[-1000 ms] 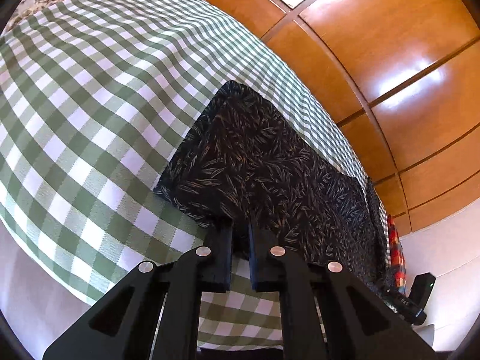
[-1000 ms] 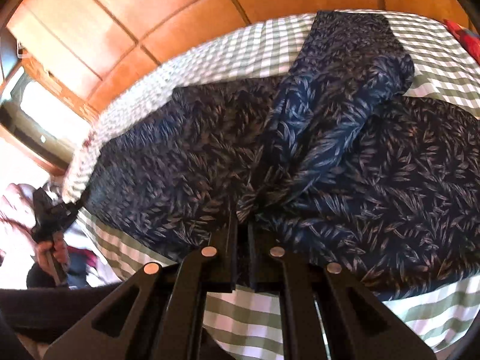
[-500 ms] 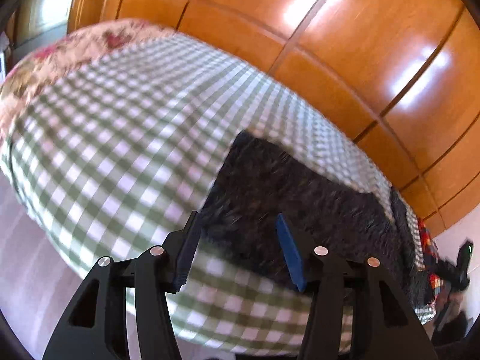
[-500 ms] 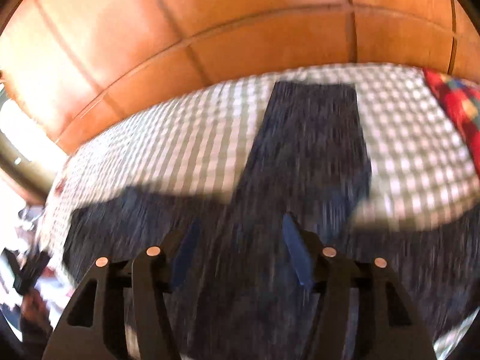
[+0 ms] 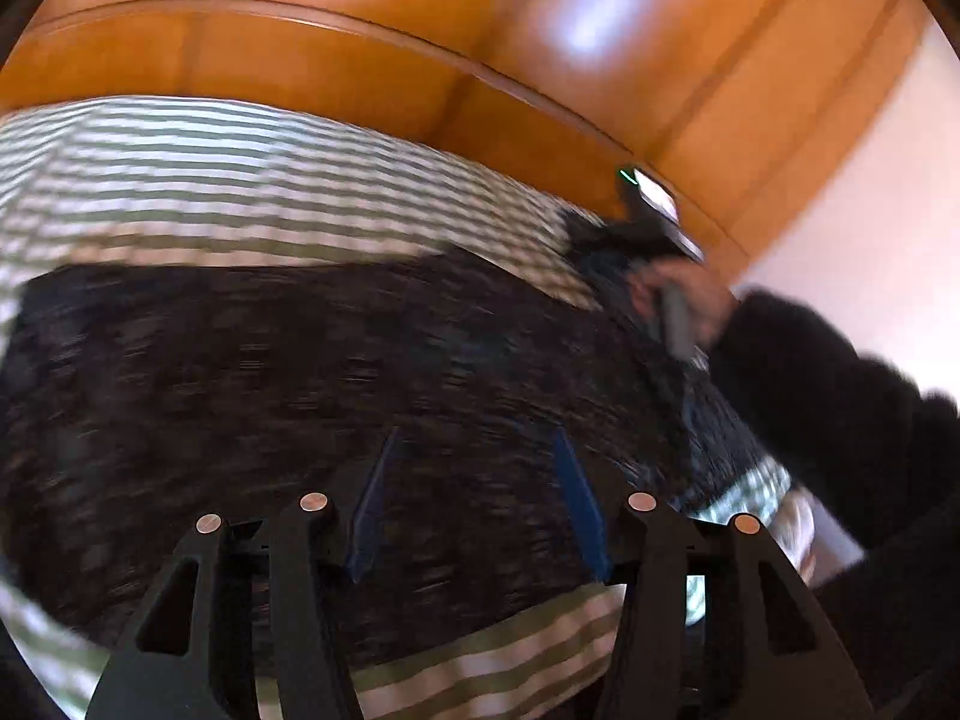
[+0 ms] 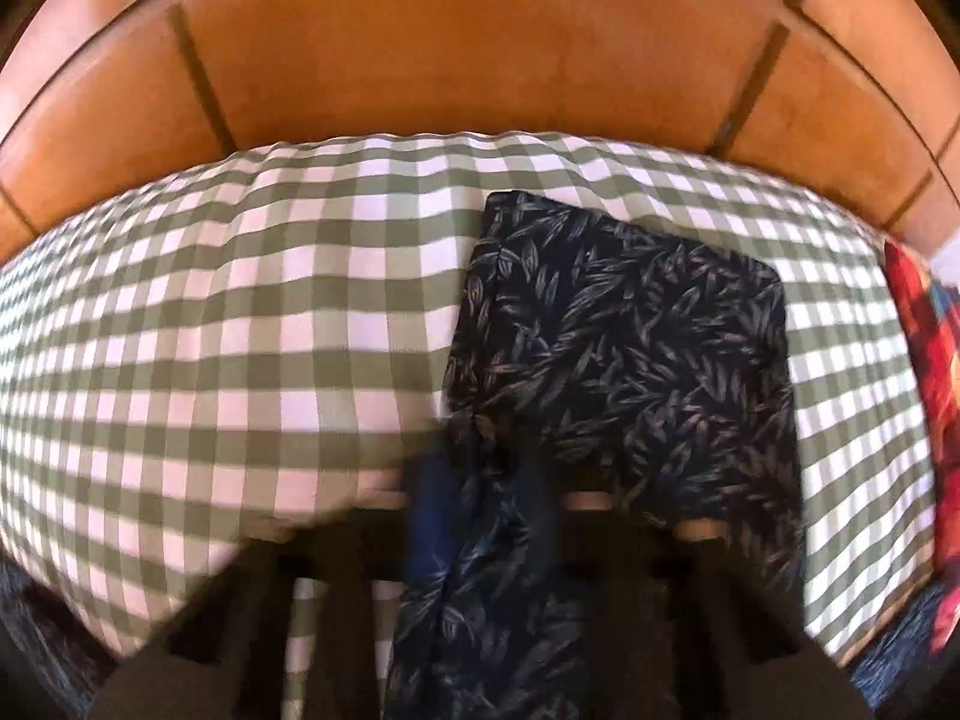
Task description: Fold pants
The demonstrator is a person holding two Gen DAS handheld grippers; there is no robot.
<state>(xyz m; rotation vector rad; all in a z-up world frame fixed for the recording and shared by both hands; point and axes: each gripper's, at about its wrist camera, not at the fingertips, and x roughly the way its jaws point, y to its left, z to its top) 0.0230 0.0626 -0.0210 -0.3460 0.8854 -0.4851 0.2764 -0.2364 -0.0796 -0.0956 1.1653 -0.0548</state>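
Dark navy pants printed with pale grey-tan leaves. Green-and-white gingham bedcover beneath. Glossy orange-brown wood panels behind. Red patterned cloth at the edge (pattern unclear). Black left gripper with blue pads; black sleeve.

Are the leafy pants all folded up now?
Not yet. The pants lie long across the checked bed cover; one leg stretches flat toward the wall.

Matt leaf-print cloth pants, woven gingham bedcover, glossy wood panelling, matt black plastic left claw
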